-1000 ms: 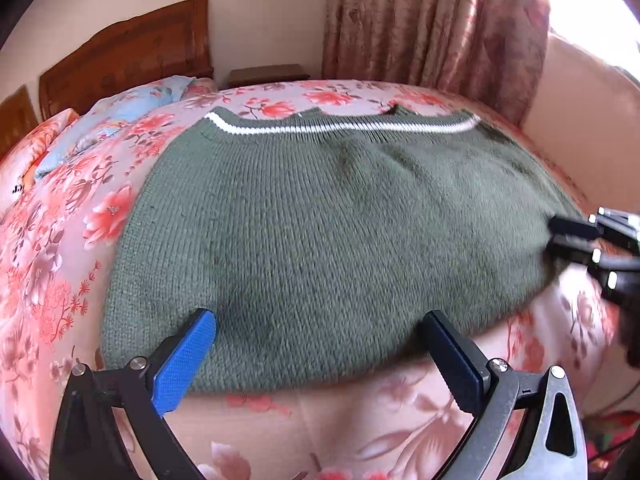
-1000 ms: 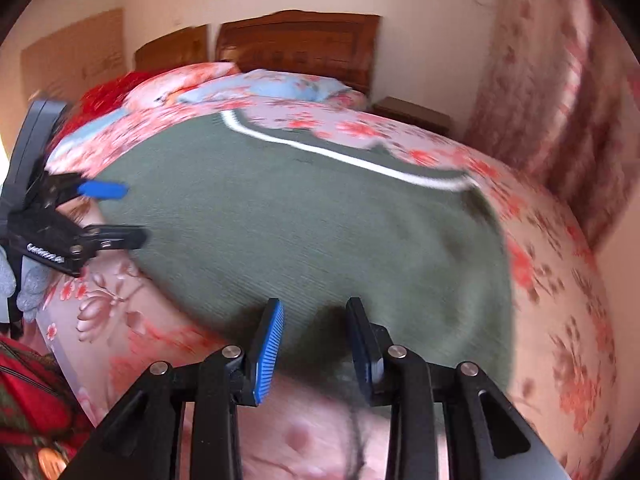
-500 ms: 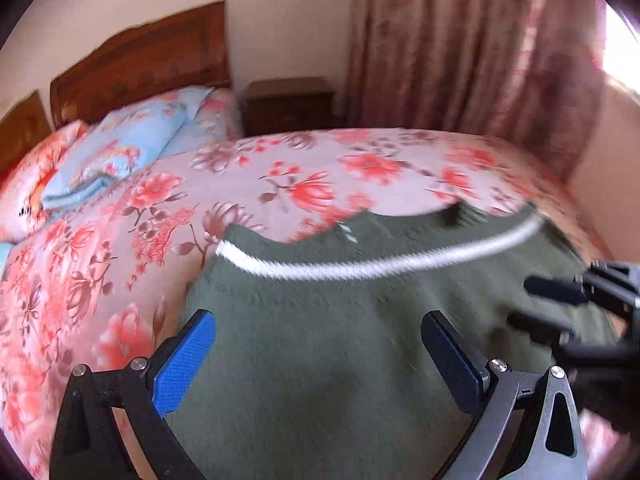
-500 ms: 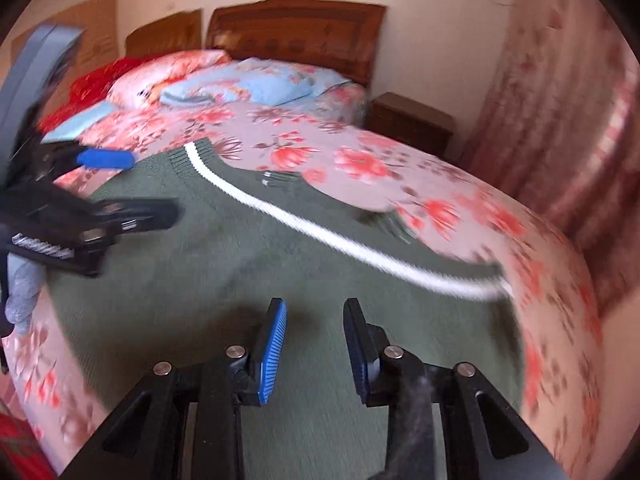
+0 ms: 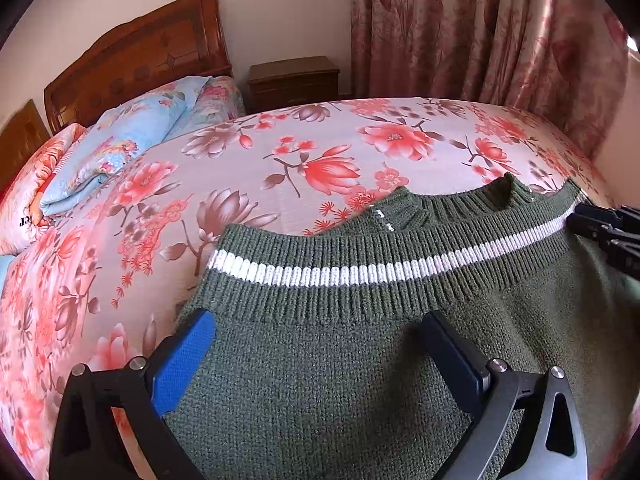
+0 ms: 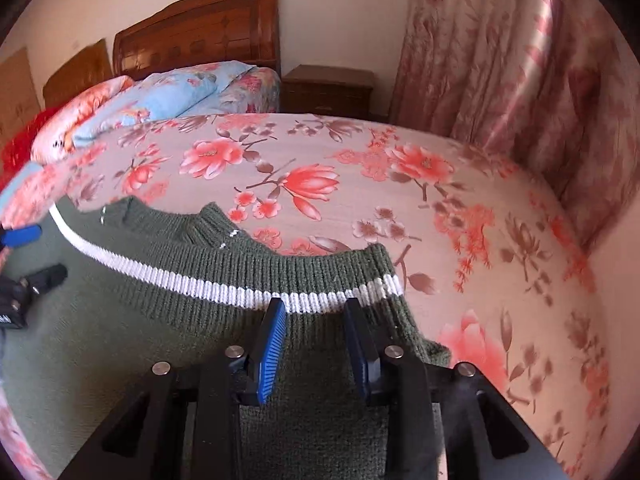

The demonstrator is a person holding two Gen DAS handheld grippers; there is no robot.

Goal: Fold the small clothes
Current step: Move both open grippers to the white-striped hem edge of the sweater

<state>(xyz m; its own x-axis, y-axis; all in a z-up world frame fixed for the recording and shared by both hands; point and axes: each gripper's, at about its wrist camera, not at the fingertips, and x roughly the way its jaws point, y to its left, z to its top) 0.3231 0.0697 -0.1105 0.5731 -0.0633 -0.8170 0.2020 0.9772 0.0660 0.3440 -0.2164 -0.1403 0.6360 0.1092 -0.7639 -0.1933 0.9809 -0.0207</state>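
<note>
A dark green knitted sweater [image 5: 340,380] lies flat on the floral bedsheet [image 5: 320,140], its ribbed hem with a white stripe [image 5: 360,274] at the far edge and the collar [image 5: 400,208] peeking out beyond it. My left gripper [image 5: 316,320] hovers wide open over the stripe's left end, nothing between its fingers. In the right wrist view the sweater [image 6: 140,340] fills the lower left. My right gripper [image 6: 315,306] stands over the stripe's right end [image 6: 384,286], jaws a narrow gap apart with only flat knit below. Each gripper shows at the other view's edge: right gripper [image 5: 574,218], left gripper [image 6: 52,250].
Pillows and a folded blue quilt [image 5: 132,136] lie at the head of the bed by the wooden headboard [image 5: 140,60]. A dark nightstand [image 5: 294,80] stands behind, with a floral curtain [image 5: 480,32] to the right. The bed's right edge [image 6: 576,240] drops off near the wall.
Both grippers have moved forward across the sweater, from its near edge to the striped hem at the far edge. The sweater lies as before and neither jaw gap has changed.
</note>
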